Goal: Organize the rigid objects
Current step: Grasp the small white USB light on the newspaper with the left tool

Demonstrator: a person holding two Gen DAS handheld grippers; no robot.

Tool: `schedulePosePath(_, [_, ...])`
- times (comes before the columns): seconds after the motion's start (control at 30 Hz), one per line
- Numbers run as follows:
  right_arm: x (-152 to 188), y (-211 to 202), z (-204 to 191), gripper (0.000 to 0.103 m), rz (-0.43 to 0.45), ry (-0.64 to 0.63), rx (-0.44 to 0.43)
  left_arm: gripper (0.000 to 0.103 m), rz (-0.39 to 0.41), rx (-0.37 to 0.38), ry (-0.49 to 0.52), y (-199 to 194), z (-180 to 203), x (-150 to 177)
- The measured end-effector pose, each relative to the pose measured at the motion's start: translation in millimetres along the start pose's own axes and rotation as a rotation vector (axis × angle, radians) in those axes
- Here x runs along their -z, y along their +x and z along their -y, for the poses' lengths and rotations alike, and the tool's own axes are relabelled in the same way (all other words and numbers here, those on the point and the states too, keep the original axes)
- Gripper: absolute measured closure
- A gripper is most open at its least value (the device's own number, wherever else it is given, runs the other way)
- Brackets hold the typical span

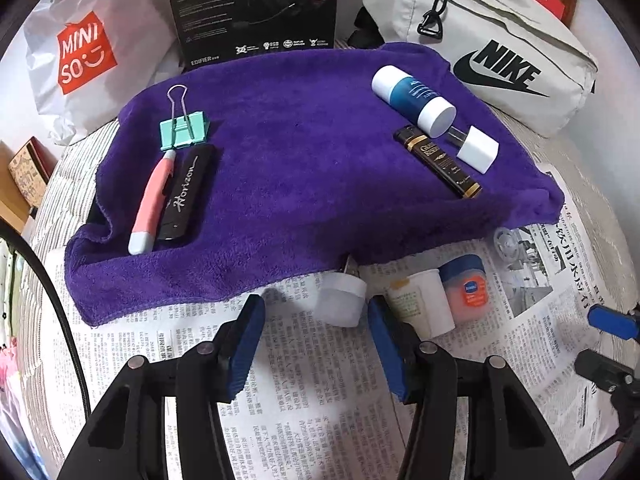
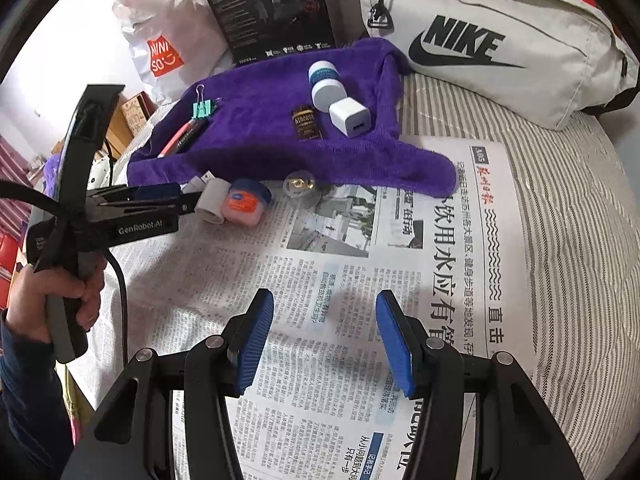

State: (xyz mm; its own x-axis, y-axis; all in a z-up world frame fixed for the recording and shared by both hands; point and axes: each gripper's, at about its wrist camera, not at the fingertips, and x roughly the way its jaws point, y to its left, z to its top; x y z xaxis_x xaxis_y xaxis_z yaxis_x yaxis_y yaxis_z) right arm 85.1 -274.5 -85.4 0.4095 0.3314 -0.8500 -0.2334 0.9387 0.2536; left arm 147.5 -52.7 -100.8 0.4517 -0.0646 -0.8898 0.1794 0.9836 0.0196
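Observation:
A purple towel (image 1: 304, 168) lies on newspaper. On its left are a teal binder clip (image 1: 184, 128), a pink cutter (image 1: 150, 204) and a black Horizon stick (image 1: 186, 194). On its right are a blue-white bottle (image 1: 412, 98), a white charger (image 1: 476, 150) and a black-gold tube (image 1: 438, 160). In front of the towel stand a frosted white jar (image 1: 340, 300), a white cup (image 1: 424, 302) and a Vaseline jar (image 1: 466, 286). My left gripper (image 1: 316, 338) is open, just short of the frosted jar. My right gripper (image 2: 324, 340) is open and empty over the newspaper.
A Nike bag (image 1: 500, 52), a black Edifier box (image 1: 256, 8) and a Miniso bag (image 1: 84, 60) stand behind the towel. A clear round lid (image 1: 506, 246) lies on the newspaper (image 2: 360, 280). The left gripper's handle and hand (image 2: 72, 280) show at the right wrist view's left.

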Motion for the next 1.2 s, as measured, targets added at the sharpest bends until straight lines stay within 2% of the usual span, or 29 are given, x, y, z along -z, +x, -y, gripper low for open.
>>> schedulePosePath(0.13, [2.4,5.8,1.0,0.050,-0.018,0.006,0.002,0.055,-0.003,0.007,0.010,2.1,3.5,-4.4])
schedulePosePath(0.3, [1.2,5.9,-1.5,0.050,-0.017,0.004,0.006,0.077,-0.001,0.022,0.038,1.9,5.6,-5.8])
schedulePosePath(0.43, [-3.7,4.3,-3.2,0.050,0.003,0.002,0.007,0.077,0.003,0.059,0.010,-0.7,-6.1,-1.3])
schedulePosePath(0.57, [-12.9,12.9,-4.1,0.050,0.011,0.014,0.004,0.077,0.003,0.034,0.001,-3.8,-21.5,7.6])
schedulePosePath(0.7, [-26.7,28.7,-6.9,0.050,0.008,-0.003,0.043,0.077,0.000,-0.005,-0.001,-5.6,-35.5,13.7])
schedulePosePath(0.8, [-36.7,36.9,-8.7,0.050,0.023,-0.005,0.065,0.077,0.007,0.012,-0.018,-6.1,-43.4,16.6])
schedulePosePath(1.2, [-49.6,59.4,-21.2,0.051,0.041,-0.030,0.105,0.077,0.007,0.012,0.017,-4.6,-41.4,15.2])
